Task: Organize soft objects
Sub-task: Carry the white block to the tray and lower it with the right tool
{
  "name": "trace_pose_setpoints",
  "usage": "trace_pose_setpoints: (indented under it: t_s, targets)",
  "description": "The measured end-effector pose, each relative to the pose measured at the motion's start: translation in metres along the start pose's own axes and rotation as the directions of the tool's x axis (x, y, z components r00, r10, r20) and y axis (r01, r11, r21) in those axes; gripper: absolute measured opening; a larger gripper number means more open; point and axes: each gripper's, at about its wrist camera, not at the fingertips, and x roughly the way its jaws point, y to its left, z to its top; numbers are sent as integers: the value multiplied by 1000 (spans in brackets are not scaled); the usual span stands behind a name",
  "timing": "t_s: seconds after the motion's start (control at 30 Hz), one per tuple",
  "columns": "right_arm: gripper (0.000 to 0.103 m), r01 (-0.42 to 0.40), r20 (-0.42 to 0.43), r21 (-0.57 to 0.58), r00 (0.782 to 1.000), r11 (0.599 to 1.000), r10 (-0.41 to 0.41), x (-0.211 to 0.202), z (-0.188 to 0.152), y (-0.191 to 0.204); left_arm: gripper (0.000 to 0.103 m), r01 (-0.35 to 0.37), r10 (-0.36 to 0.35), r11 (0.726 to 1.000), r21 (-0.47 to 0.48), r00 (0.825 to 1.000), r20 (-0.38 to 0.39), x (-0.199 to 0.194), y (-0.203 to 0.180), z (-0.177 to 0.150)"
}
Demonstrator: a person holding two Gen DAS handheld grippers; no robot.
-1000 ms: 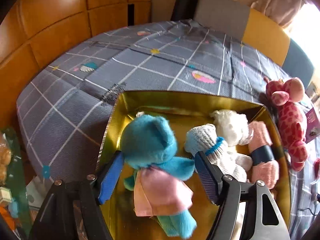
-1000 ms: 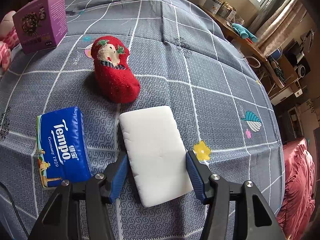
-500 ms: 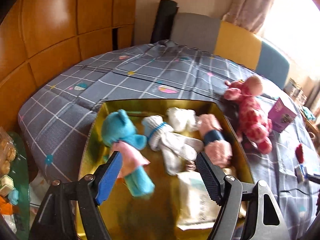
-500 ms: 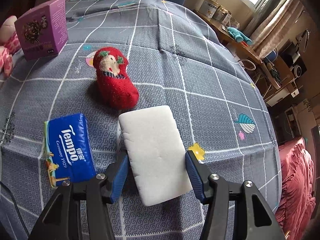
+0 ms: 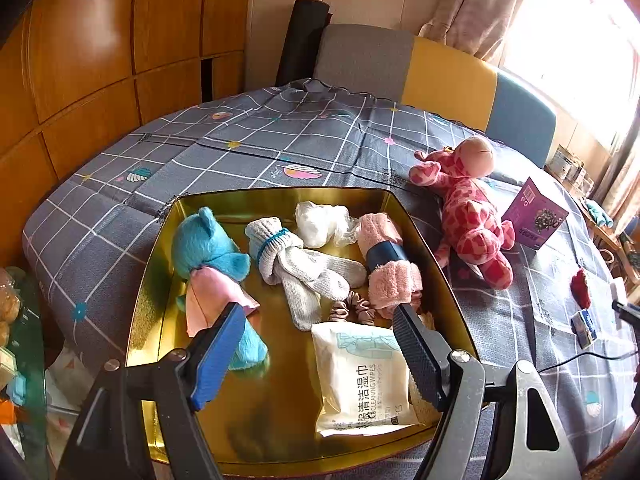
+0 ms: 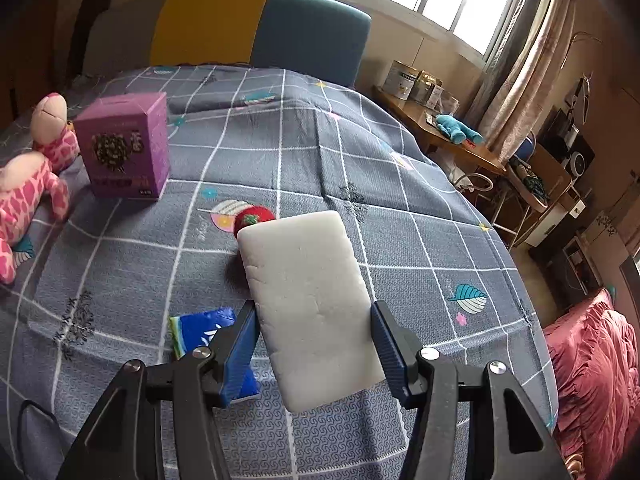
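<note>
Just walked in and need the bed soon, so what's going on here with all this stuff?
A person is sorting soft things into a gold tray with handheld tongs. The right tongs hold a white sponge lifted off the bedspread. The left tongs hang open and empty over the tray, which holds a blue teddy, socks and wipes. The pink giraffe lies outside it.

Left gripper [image 5: 318,338]: raised, angled downward, jaws spread wide, nothing between them. Right gripper [image 6: 313,338]: lifted, tilted toward level, both pads [image 6: 243,350] pressed on a clamped white block [image 6: 306,300].
</note>
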Motion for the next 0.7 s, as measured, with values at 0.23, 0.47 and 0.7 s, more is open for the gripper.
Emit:
trace_pose_setpoints:
  t_s: [0.23,0.47,0.7]
  targets:
    - [57,-104,75,-96,991,990,112,-52,2,37,77,8,-8,1000,6,1000,-2,0,-1,-3]
    - [57,-293,138,-213,935,932,326,-121,7,75,77,13,-13,1000,0,1000,-3,0,2,-5]
    - [56,-635,116,-226,735,739,668,-176,26,122,77,16,-16,1000,-17,1000,6,-3,8,-5]
